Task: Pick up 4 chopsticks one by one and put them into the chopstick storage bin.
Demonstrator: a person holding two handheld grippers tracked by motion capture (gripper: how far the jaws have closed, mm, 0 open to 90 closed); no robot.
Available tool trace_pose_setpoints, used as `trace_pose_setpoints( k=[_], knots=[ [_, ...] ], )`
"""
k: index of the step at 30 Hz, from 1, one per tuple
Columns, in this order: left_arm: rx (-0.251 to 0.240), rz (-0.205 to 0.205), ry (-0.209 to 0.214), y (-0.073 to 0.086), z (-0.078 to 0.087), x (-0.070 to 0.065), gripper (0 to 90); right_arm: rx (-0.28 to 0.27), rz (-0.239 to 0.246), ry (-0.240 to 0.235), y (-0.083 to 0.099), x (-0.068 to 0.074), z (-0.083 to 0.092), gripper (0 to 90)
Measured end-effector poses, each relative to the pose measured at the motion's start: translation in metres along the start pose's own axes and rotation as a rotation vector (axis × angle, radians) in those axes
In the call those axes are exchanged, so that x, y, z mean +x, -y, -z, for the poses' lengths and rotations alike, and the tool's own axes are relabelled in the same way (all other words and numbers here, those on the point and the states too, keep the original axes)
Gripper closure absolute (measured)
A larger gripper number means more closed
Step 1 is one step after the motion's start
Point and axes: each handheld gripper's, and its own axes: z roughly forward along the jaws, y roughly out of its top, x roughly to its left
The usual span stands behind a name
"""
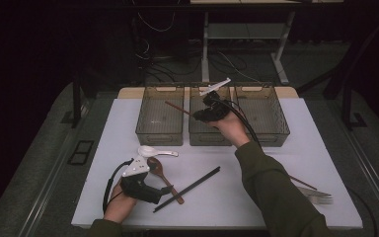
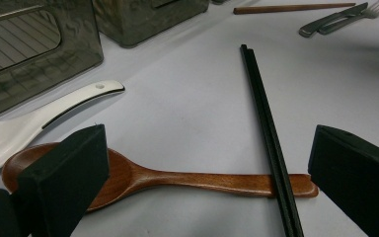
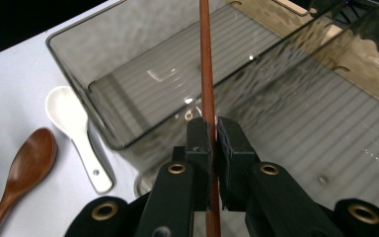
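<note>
Right gripper [image 1: 208, 111] is up over the middle bin [image 1: 208, 118] of three smoked-plastic bins at the far edge of the table [image 1: 296, 148], jaws pressed tight on a brown wooden chopstick [image 1: 177, 108]. High view: the stick pokes out toward the left bin [image 1: 160, 114], its free end above that bin's interior. Right gripper view gives what the high view can't: the chopstick [image 3: 207, 74] runs straight up between the two pads, clamped partway along its length, with the ribbed bin floor under it and the wall between two bins crossing beneath; whether the tip touches anything, can't tell. Same view catches the white ceramic spoon [image 3: 76, 133] and wooden spoon [image 3: 24, 170] on the table just outside the bin. Left gripper [image 1: 153, 190] sits low at the near-left of the table, jaws spread wide, nothing pinched. Left gripper view: the wooden spoon [image 2: 177, 178] lies crosswise between the open jaws, bowl partly behind the left jaw, and the black chopsticks [image 2: 269, 133] lie as a pair across the end of its handle, touching it. White spoon [image 2: 39, 121] is just beyond, beside the wooden bowl. That view also picks up a second brown chopstick [image 2: 291, 8] and forks [image 2: 340, 17] well off on the far side, which the high view shows half hidden by the right sleeve [image 1: 276, 192].
</note>
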Motion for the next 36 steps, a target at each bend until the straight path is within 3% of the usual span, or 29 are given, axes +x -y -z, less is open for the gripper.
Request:
trace_pose_setpoints(
  k=[16,28,36],
  knots=[
    [0.007,0.0,0.013,0.0,-0.002,-0.001,1.2,0.031,-0.035,0.02,-0.034,0.008,-0.048,84.4],
    [0.007,-0.006,0.026,-0.001,-0.003,-0.002,1.2,0.074,-0.055,0.062,-0.066,0.013,-0.08,84.3],
    [0.012,-0.01,0.032,0.0,-0.002,-0.002,1.2,0.093,-0.068,0.077,-0.072,0.018,-0.096,81.5]
  ],
)
